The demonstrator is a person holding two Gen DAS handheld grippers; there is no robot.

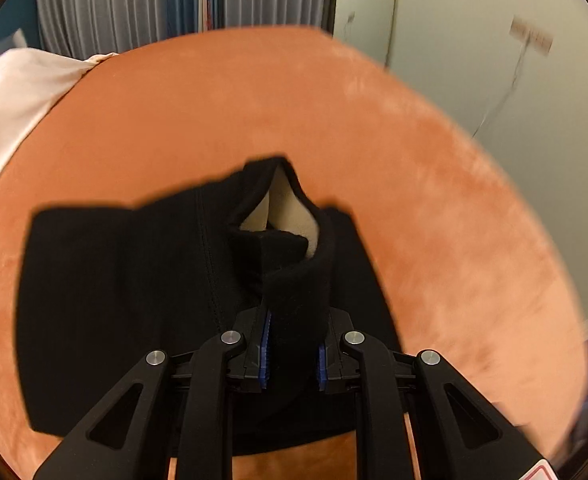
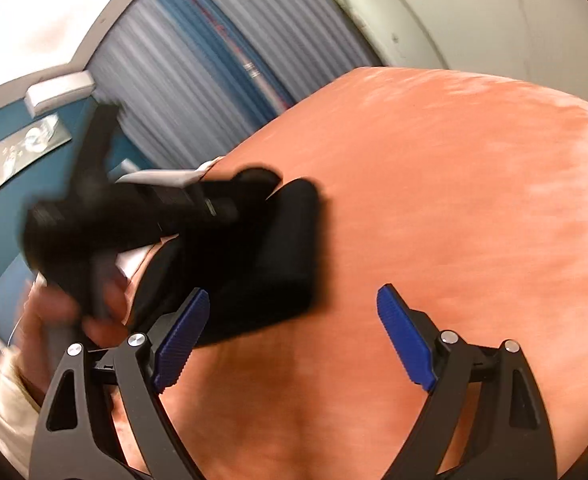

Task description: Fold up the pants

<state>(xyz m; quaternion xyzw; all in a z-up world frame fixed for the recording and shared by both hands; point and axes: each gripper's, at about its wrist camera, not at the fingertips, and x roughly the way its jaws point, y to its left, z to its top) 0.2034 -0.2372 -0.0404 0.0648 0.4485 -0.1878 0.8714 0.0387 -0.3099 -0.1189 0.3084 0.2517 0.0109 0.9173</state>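
The left gripper points steeply downward, its two jaws drawn close with a fold of black cloth pinched between the blue pads. From the right wrist view that same tool shows as a dark, motion-blurred shape at the left, gripped by a bare hand whose fingers wrap its handle; a pale sleeve seems to sit at the wrist, though the blur leaves it unsure. The right gripper tilts gently downward, its jaws spread wide with nothing between the blue pads.

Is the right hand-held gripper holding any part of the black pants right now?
No, the right hand-held gripper stands wide open over the orange cover, nothing between its blue pads.
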